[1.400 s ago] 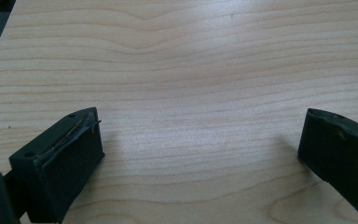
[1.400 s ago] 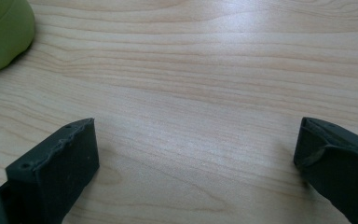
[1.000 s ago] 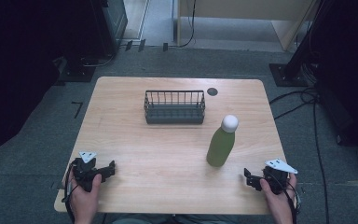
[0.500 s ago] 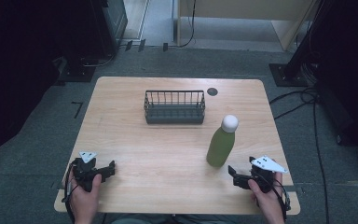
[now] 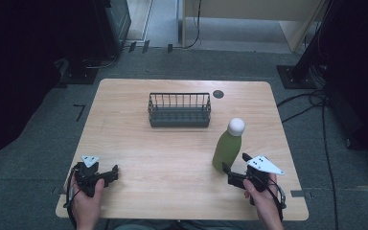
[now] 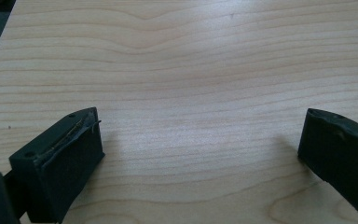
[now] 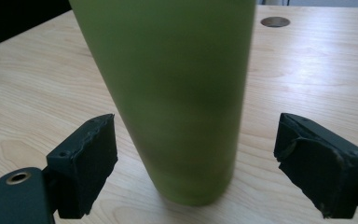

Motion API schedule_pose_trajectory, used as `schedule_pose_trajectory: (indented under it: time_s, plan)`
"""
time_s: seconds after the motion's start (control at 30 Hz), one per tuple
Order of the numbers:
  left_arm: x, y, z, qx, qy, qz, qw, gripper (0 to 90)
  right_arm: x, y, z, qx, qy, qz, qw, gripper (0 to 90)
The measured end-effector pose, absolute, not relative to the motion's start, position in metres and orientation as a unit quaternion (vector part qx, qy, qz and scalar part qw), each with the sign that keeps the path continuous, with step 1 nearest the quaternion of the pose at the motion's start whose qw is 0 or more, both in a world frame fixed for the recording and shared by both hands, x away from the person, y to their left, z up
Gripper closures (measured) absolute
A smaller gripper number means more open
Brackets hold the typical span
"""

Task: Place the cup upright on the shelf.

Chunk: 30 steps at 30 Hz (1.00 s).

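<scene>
A green bottle (image 5: 226,149) with a white cap stands upright on the wooden table (image 5: 139,139), right of centre. My right gripper (image 5: 235,162) sits at its base on the near side. In the right gripper view the bottle (image 7: 177,93) rises just beyond the black jaws, whose pads (image 7: 86,163) stand clear of it on both sides. These jaws have just been closing; the right gripper (image 7: 196,158) is still open. My left gripper (image 5: 111,173) rests near the front left of the table. In its own view the left gripper (image 6: 200,149) is open over bare wood.
A dark wire basket (image 5: 179,110) stands at the middle of the table's far half. A round dark grommet (image 5: 218,94) lies behind it to the right. Cables and dark stands line the floor around the table.
My right hand has moved left from the table's right front edge up to the bottle's base. The left hand, the bottle and the basket have stayed put.
</scene>
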<state>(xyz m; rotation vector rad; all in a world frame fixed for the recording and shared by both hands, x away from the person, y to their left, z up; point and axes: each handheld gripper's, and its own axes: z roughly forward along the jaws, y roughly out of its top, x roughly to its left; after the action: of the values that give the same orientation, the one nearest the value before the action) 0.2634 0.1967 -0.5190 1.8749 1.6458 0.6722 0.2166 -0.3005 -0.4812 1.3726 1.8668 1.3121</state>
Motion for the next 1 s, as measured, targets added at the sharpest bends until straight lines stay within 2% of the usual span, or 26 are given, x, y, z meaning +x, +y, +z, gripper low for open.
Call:
schedule_pose_trajectory:
  time_s: [0.17, 0.63, 1.0]
  plan:
    - [0.263, 0.197, -0.519, 0.697, 0.612, 0.250, 0.275, 0.1, 0.223, -0.291, -0.486, 0.484, 0.654, 0.516, 0.268, 13.8]
    - [0.263, 0.197, -0.519, 0.698, 0.612, 0.250, 0.275, 0.1, 0.238, -0.278, -0.484, 0.508, 0.644, 0.510, 0.258, 13.9]
    - [0.263, 0.197, -0.519, 0.697, 0.613, 0.250, 0.275, 0.1, 0.245, -0.272, -0.478, 0.498, 0.651, 0.500, 0.281, 17.6]
